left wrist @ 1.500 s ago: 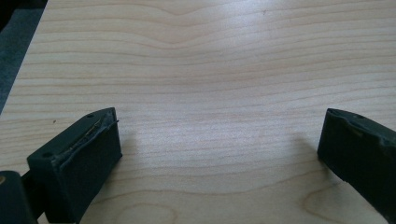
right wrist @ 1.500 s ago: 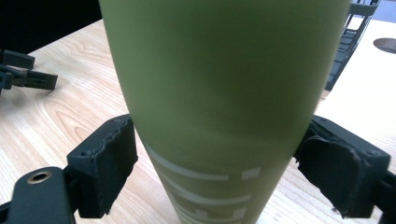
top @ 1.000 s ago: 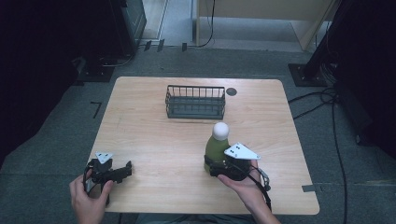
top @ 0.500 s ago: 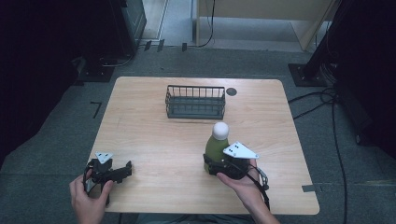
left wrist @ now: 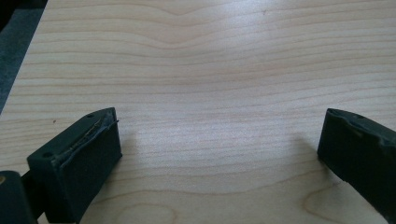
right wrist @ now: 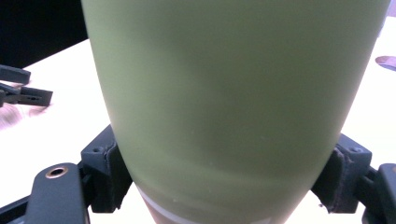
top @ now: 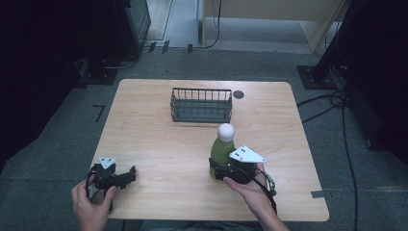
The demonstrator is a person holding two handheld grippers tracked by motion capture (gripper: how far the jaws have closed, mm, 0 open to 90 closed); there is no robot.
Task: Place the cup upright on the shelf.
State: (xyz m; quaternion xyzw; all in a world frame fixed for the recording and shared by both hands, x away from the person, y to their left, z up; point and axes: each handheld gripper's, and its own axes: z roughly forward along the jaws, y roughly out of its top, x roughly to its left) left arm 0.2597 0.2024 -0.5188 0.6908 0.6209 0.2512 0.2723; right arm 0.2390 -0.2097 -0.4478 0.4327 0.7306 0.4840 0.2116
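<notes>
Green bottle (top: pixel 222 153) with a white cap stands upright near the table's (top: pixel 154 144) front right, in front of the wire basket (top: pixel 201 104). The right gripper (top: pixel 217 169) has just been closing and now clamps it low on the body. Gripped that low, I'd judge it could tip if lifted fast. The right hand (top: pixel 250 190) reaches in level; the left gripper (top: pixel 126 175) rests open on bare wood, well apart

Left tongs (top: pixel 131 174): black body, grey three-cornered plate with dark dots on top, two black block jaws with screw holes. Right tongs (top: pixel 217 169): same black build, grey plate, black cable, brass-ringed hole. Forearms bare.
</notes>
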